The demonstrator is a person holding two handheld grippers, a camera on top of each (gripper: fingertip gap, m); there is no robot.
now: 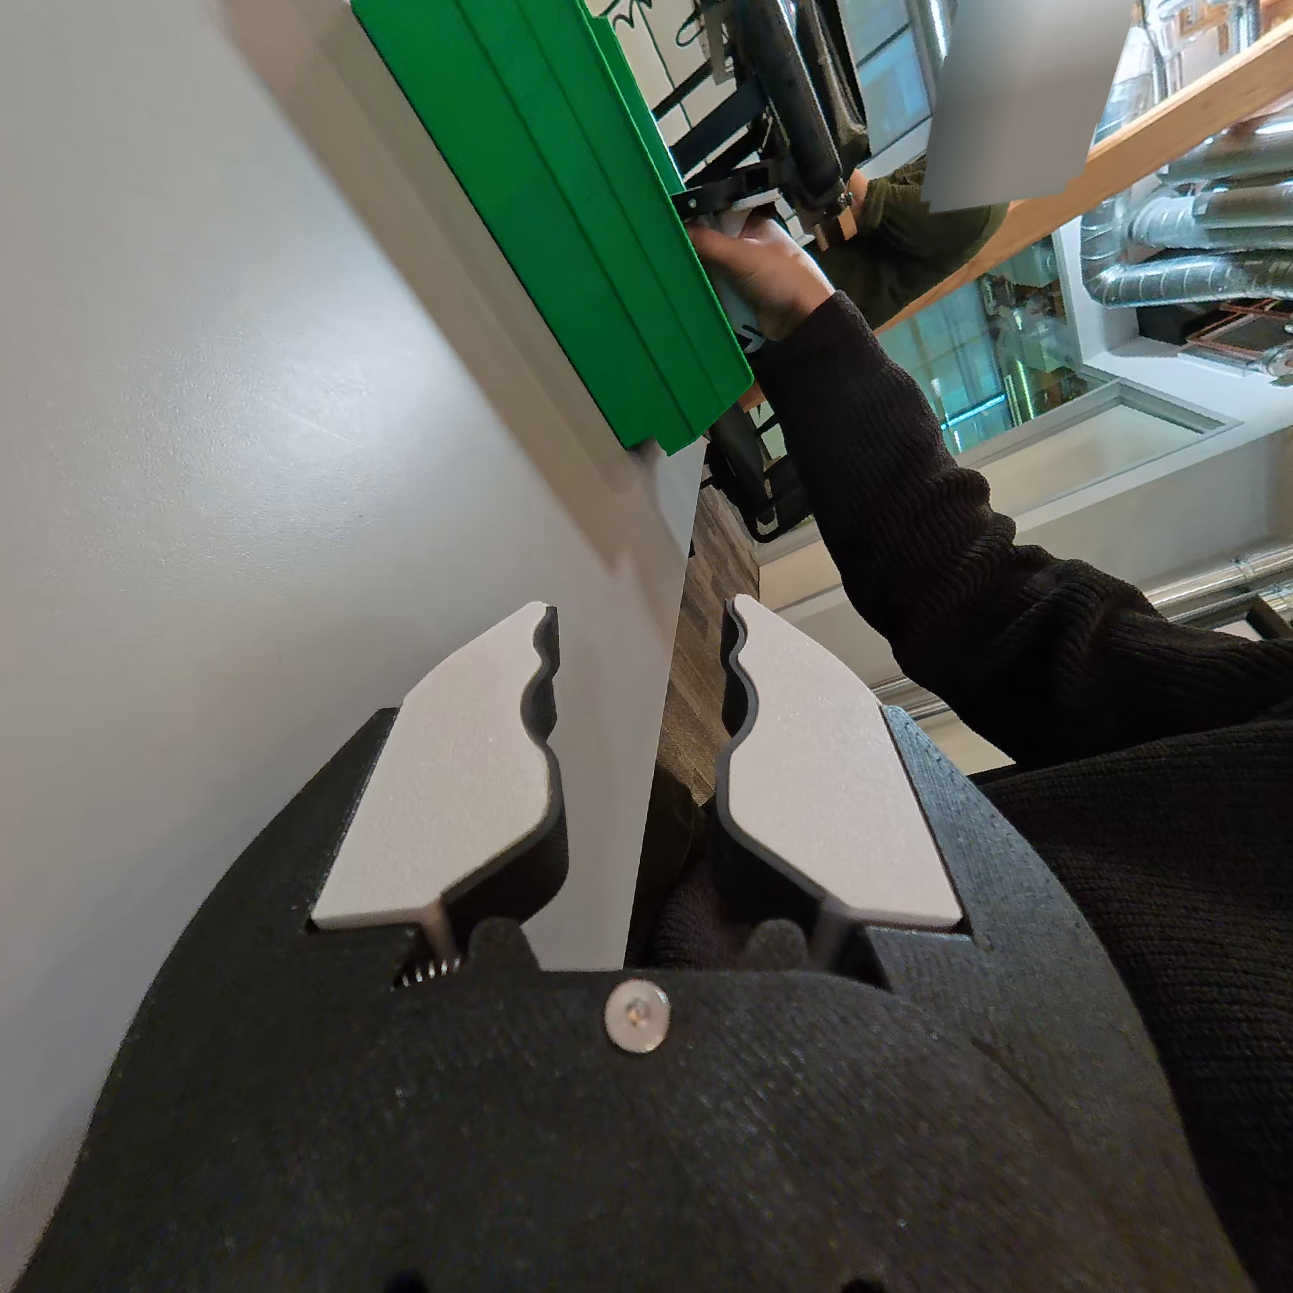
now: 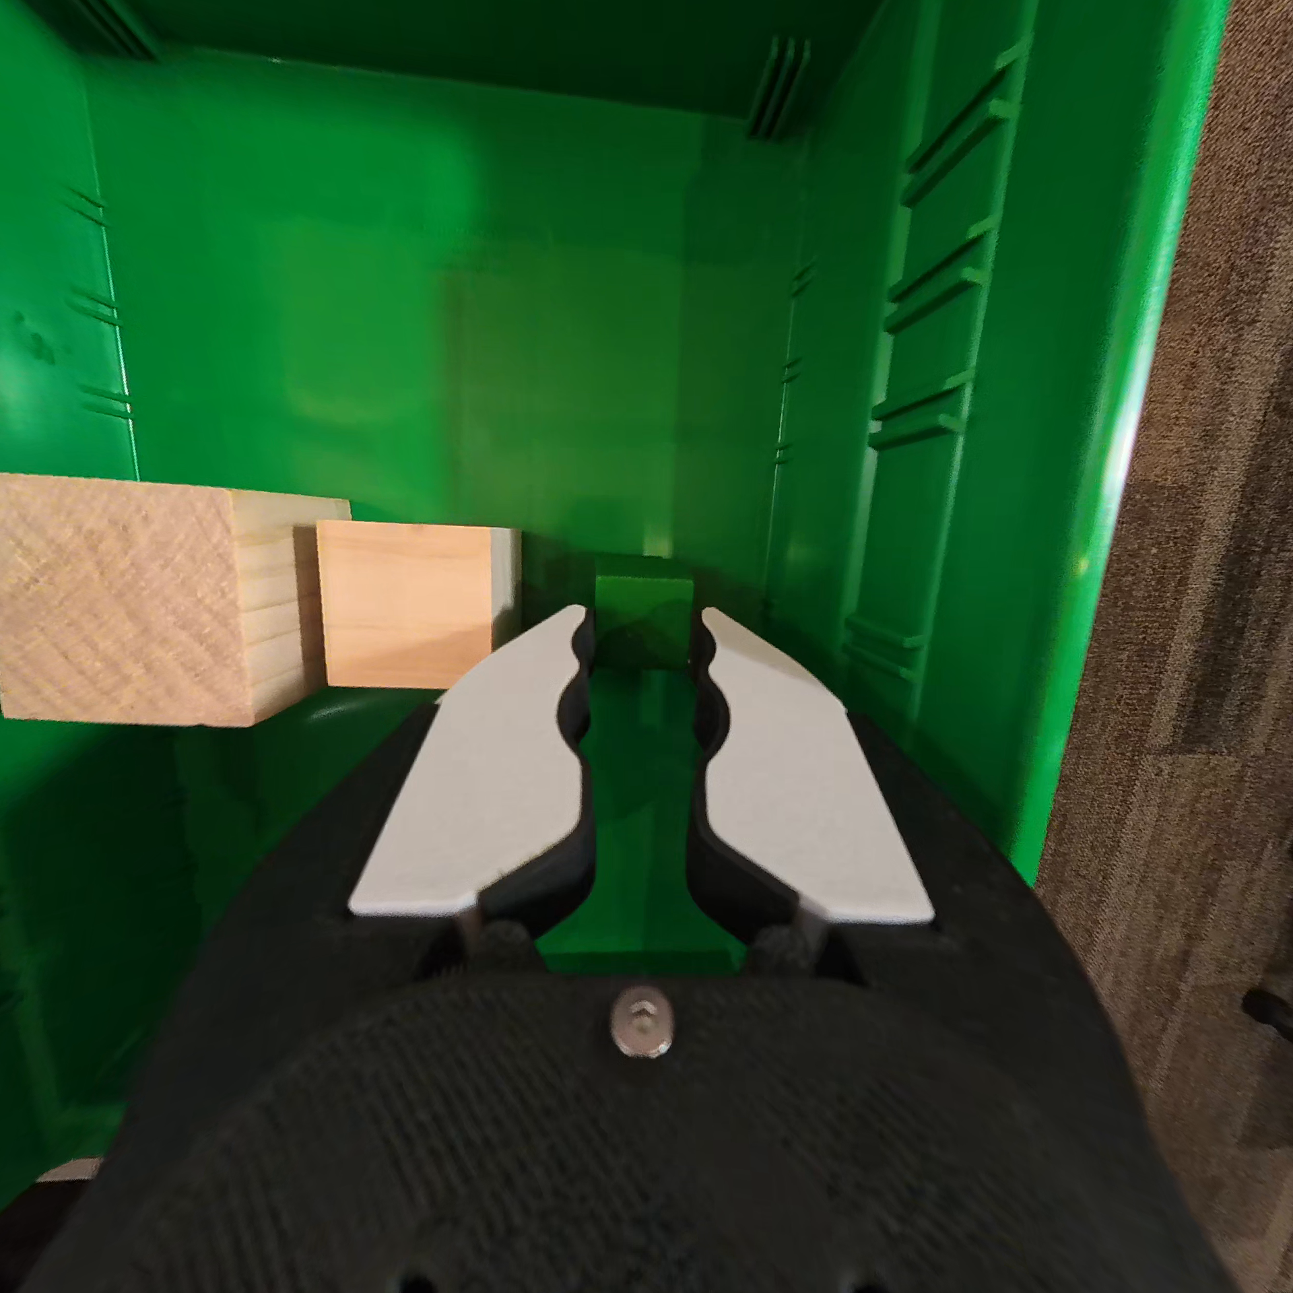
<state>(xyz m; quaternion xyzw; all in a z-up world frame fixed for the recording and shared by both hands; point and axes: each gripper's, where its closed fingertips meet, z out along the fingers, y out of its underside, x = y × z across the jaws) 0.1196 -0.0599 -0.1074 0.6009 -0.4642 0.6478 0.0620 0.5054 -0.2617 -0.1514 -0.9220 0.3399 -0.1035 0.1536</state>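
My right gripper [image 2: 644, 619] is inside a green plastic bin [image 2: 490, 315], near its right wall. Its fingers are closed on the sides of a small green block [image 2: 642, 633], low over the bin floor. Two pale wooden blocks lie to the left: a large one [image 2: 126, 602] and a smaller one [image 2: 409, 605] behind it. My left gripper [image 1: 642, 616] is open and empty, over the edge of the white table [image 1: 210, 420]. The bin [image 1: 560, 210] stands farther along that table, with a hand [image 1: 762, 266] in a black sleeve [image 1: 944, 525] reaching into it.
Brown-grey carpet [image 2: 1189, 630] shows past the bin's right wall and below the table edge [image 1: 707, 630]. Beyond the bin are a wooden beam [image 1: 1154, 133], metal ducts [image 1: 1189, 273] and dark metal frames [image 1: 804, 105].
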